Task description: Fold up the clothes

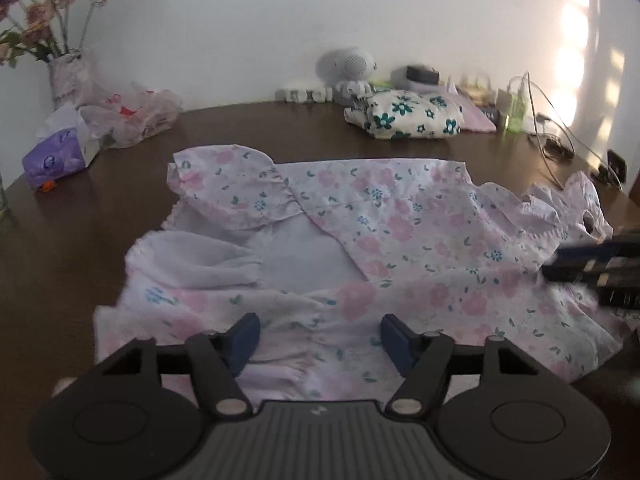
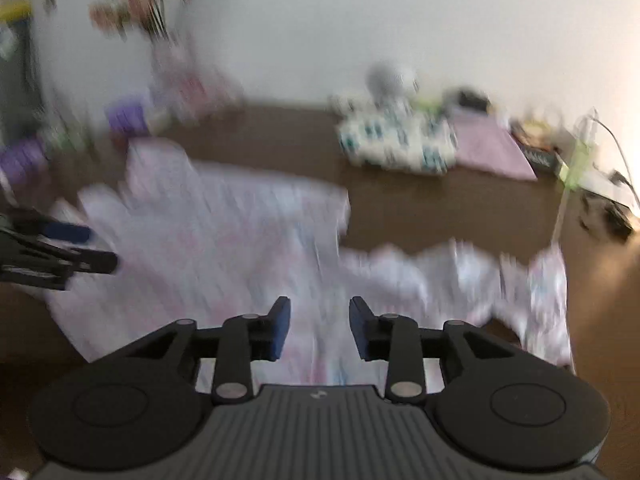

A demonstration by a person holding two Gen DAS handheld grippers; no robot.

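Observation:
A pale pink floral garment (image 1: 400,236) lies spread on the dark brown table (image 1: 280,132), its upper left part folded over so that the plain white inside shows. My left gripper (image 1: 319,334) hovers over the garment's near edge, open, with nothing between its blue pads. In the blurred right wrist view the same garment (image 2: 224,240) lies below my right gripper (image 2: 319,326), whose jaws stand apart with only cloth seen beneath them. The right gripper's fingers (image 1: 592,268) enter the left wrist view at the right edge. The left gripper (image 2: 80,248) shows at the left edge of the right wrist view.
A folded white cloth with teal flowers (image 1: 408,116) lies at the back beside a pink cloth (image 2: 492,148). A tissue box (image 1: 56,158), plastic bags (image 1: 136,116) and a vase of flowers (image 1: 64,76) stand back left. Cables (image 1: 552,136) and small items line the wall.

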